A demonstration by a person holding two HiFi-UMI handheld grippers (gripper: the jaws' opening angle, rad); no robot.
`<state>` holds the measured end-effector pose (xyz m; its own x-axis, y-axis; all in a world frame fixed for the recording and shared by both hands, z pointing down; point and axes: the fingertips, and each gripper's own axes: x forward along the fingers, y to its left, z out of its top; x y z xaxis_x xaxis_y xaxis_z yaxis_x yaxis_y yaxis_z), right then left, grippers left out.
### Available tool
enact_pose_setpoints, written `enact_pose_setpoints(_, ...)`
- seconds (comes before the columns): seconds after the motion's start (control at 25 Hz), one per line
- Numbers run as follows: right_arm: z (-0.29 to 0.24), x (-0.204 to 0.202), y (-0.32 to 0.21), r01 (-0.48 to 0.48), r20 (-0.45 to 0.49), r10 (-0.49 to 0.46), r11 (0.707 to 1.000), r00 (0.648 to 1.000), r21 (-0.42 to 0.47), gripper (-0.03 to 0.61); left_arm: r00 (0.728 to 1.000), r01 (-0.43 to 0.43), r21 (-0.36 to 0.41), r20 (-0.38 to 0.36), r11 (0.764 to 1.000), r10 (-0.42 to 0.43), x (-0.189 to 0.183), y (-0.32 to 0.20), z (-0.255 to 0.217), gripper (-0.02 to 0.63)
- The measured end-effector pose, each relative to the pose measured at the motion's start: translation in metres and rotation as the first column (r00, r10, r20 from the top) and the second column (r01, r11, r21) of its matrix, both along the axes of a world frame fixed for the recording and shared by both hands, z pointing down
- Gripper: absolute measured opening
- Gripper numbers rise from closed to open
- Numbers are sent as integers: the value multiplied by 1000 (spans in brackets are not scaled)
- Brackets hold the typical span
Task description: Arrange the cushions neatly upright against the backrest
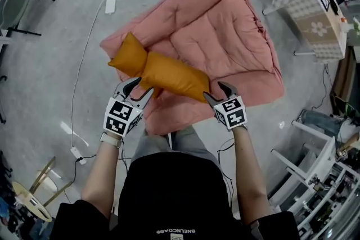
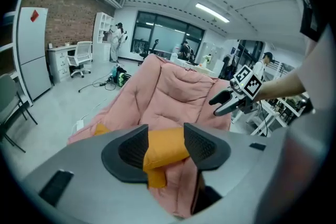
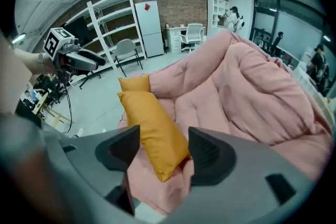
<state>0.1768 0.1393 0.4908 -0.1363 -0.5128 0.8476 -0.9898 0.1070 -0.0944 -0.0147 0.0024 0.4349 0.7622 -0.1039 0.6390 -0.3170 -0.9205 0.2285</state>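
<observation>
Head view: orange cushion (image 1: 174, 77) lying across the pink sofa (image 1: 225, 25) front edge.
Both the left gripper (image 1: 140, 87) and right gripper (image 1: 215, 90) stand spread, cushion ends loose between them.

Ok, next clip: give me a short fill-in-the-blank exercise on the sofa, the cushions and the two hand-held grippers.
1. The sofa is ___ in colour.
2. The cushions lying on it number ___.
3. Both cushions are ___ in colour.
4. The left hand-held gripper and the right hand-held gripper both have their jaws ___.

Missing words: pink; two; orange; open.
</observation>
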Motion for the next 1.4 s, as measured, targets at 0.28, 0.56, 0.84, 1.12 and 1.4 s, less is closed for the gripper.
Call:
enact_pose_setpoints(0.28, 66, -4, 33, -4, -21, 0, 977, 1000, -212, 323, 993, -99, -25, 59, 995, 100, 5, -5, 55, 252)
enact_pose_setpoints(0.56, 121, -12, 54, 4, -30, -17, 926, 999, -379, 357, 972, -188, -56, 136, 981, 194, 2, -2, 102, 268)
enact_pose_setpoints(0.84, 150, -6, 60, 46, -109, -115, 866, 987, -497, 357, 947, -244, -76, 195, 967, 254, 3, -1, 136, 268)
enact_pose_setpoints(1.12, 163, -2, 58, 60, -193, -190, 844, 963, -533, 336, 949, -218, -62, 218, 974, 226, 6, -7, 155, 184)
enact_pose_setpoints(1.4, 156, -6, 51, 69, -211, -197, 868, 957, -493, 167, 964, -162, -96, 199, 982, 178, 4, -7, 154, 82)
